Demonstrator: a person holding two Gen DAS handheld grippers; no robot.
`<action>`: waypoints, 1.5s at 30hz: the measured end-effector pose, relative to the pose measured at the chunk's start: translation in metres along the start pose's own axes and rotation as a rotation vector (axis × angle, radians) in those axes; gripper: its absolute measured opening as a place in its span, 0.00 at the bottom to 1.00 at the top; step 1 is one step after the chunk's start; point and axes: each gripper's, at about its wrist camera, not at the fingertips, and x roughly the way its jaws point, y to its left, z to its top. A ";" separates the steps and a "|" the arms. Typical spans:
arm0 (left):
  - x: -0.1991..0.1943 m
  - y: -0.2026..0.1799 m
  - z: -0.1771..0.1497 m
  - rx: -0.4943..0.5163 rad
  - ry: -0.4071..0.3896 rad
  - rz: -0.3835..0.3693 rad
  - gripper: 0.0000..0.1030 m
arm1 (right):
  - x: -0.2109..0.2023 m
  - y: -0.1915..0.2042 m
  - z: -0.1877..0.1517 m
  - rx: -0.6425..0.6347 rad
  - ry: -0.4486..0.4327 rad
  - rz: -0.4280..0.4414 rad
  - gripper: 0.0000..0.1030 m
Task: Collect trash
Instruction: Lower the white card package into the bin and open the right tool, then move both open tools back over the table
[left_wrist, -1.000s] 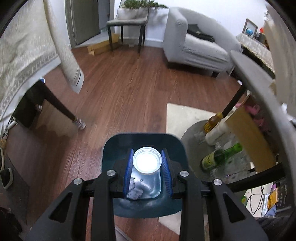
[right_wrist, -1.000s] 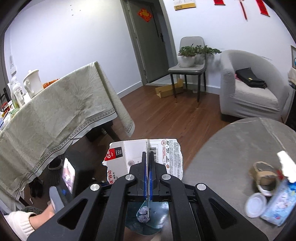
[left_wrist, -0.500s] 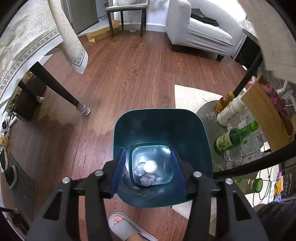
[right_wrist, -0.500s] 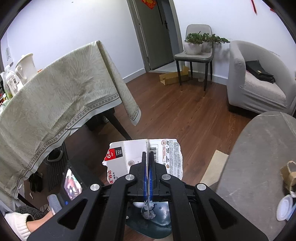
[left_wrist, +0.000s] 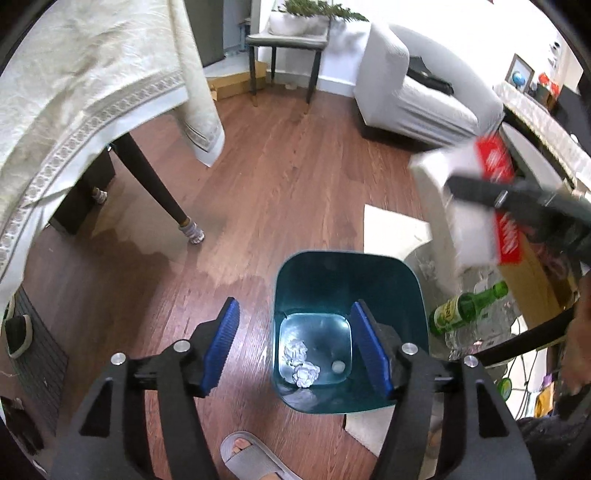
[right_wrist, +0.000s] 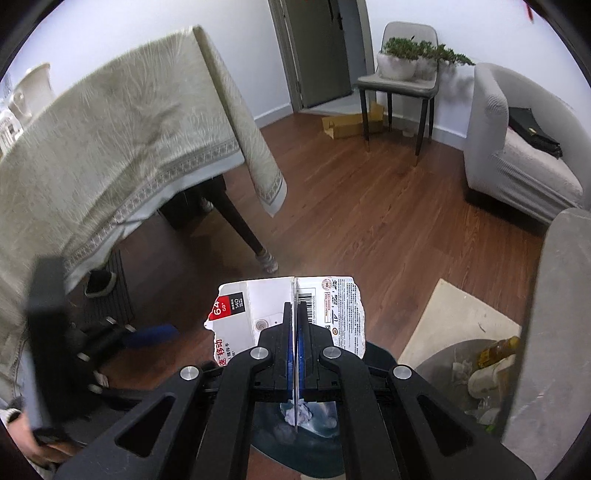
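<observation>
A teal trash bin stands on the wood floor. Inside it lie crumpled paper balls and a small white lid. My left gripper is open and empty above the bin's left side. My right gripper is shut on a flattened white and red cardboard package, held above the bin. The package and the right gripper also show at the upper right of the left wrist view, blurred.
A cloth-covered table with a dark leg stands at the left. A low round grey table is at the right, with bottles beneath it. A grey armchair, a chair with a plant and a slippered foot are around.
The white lid has dropped from my left gripper into the bin, and the left gripper has opened wide and shifted left. The right gripper has carried the package over the bin.
</observation>
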 end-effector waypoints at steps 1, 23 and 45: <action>-0.004 0.002 0.001 -0.008 -0.009 -0.001 0.65 | 0.006 0.001 -0.002 -0.002 0.017 -0.005 0.02; -0.079 -0.006 0.026 -0.051 -0.187 -0.076 0.65 | 0.119 -0.003 -0.066 0.026 0.350 -0.094 0.02; -0.125 -0.019 0.042 -0.003 -0.307 -0.066 0.69 | 0.043 0.011 -0.035 0.006 0.170 -0.040 0.51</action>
